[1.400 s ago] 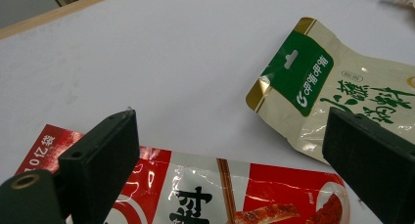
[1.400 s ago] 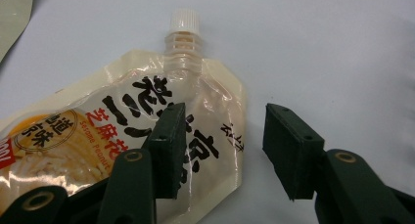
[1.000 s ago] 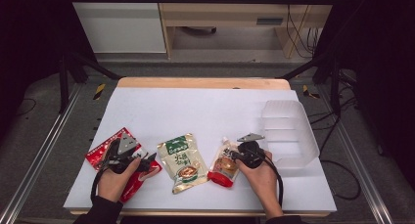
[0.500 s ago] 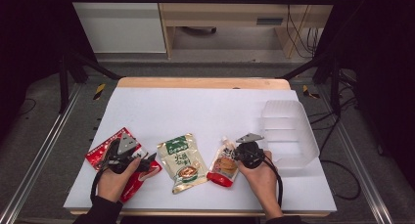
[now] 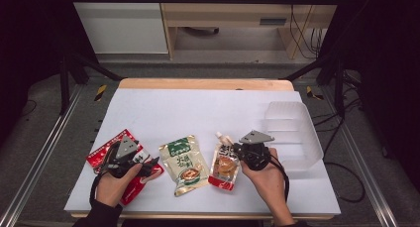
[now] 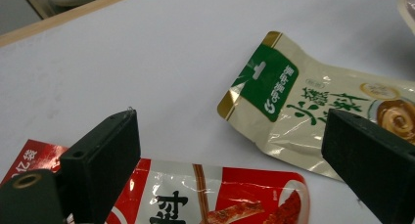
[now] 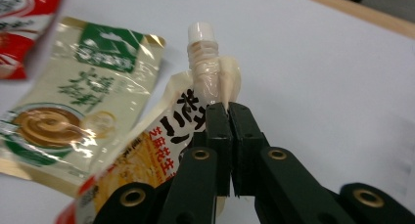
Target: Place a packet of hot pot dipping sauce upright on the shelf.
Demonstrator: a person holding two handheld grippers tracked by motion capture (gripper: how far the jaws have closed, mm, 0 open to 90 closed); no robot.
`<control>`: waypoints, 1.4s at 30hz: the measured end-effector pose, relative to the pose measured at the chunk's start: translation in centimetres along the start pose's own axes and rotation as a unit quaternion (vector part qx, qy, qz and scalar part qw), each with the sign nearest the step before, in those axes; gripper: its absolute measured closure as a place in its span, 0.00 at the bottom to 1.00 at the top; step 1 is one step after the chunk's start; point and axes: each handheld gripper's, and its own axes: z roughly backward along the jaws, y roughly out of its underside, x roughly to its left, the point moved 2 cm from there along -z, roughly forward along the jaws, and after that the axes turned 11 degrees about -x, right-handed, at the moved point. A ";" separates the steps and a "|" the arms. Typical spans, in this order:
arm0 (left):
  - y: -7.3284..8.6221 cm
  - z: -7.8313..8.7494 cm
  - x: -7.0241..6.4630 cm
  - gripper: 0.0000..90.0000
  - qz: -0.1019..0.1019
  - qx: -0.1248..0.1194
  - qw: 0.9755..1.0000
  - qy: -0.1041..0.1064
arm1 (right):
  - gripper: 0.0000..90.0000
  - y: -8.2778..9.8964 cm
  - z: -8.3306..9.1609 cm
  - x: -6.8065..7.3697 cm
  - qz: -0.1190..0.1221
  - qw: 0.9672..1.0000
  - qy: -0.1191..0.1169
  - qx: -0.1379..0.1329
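I see a white table top (image 5: 198, 108) with a wooden far edge, a green-topped beige packet (image 5: 183, 163) lying flat near the front, and a clear plastic bin (image 5: 292, 133) (translucent) at the right edge

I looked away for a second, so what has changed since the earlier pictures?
The right gripper has just closed on the spouted pouch below its cap and begun lifting it. The left gripper, jaws open, kept hovering over the red packet; the green-topped packet and clear tub stayed put.

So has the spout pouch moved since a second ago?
Yes. The spout pouch, pinched by the right gripper, has tipped up, spout nearer the clear bin.
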 end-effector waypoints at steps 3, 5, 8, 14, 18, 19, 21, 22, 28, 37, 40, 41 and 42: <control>-1.2 0.7 -0.2 0.10 -0.001 -0.016 1.000 0.016 | 0.99 -1.8 1.1 0.7 0.016 0.999 -0.033 -0.027; -1.6 0.8 -0.3 0.10 -0.003 -0.018 1.000 0.022 | 0.99 -2.5 1.4 0.9 0.023 0.998 -0.048 -0.034; -2.6 1.0 -0.5 0.11 -0.005 -0.022 0.999 0.039 | 0.99 -3.1 1.5 1.0 0.022 0.997 -0.066 -0.041; -4.9 1.2 -1.0 0.16 -0.016 -0.025 0.998 0.057 | 0.99 -5.0 0.9 1.1 0.048 0.994 -0.085 -0.044; -6.5 1.1 -1.4 0.19 -0.026 -0.022 0.996 0.083 | 1.00 -6.4 0.6 1.1 0.056 0.993 -0.093 -0.055; -7.0 1.0 -1.6 0.20 -0.031 -0.018 0.995 0.091 | 1.00 -6.6 0.6 1.1 0.058 0.992 -0.095 -0.057; -7.6 0.7 -1.9 0.21 -0.042 -0.011 0.994 0.098 | 0.99 -7.0 0.4 1.3 0.059 0.991 -0.105 -0.063; -7.9 0.6 -2.1 0.21 -0.047 -0.009 0.994 0.102 | 0.99 -7.1 0.3 1.4 0.061 0.990 -0.111 -0.065; -9.3 -0.1 -3.0 0.28 -0.069 -0.001 0.989 0.131 | 0.99 -7.1 -0.4 2.9 0.086 0.985 -0.133 -0.062; -10.5 -1.2 -3.7 0.34 -0.078 0.002 0.985 0.156 | 1.00 -7.3 0.2 3.3 0.090 0.983 -0.140 -0.074; -10.7 -2.0 -3.7 0.34 -0.081 0.008 0.983 0.167 | 1.00 -7.4 0.3 3.5 0.090 0.982 -0.144 -0.078; -10.8 -2.2 -3.6 0.35 -0.080 0.008 0.982 0.173 | 1.00 -7.5 0.3 3.6 0.090 0.981 -0.150 -0.081; -10.9 -2.4 -3.5 0.35 -0.080 0.009 0.981 0.178 | 1.00 -7.5 0.3 3.6 0.090 0.981 -0.150 -0.081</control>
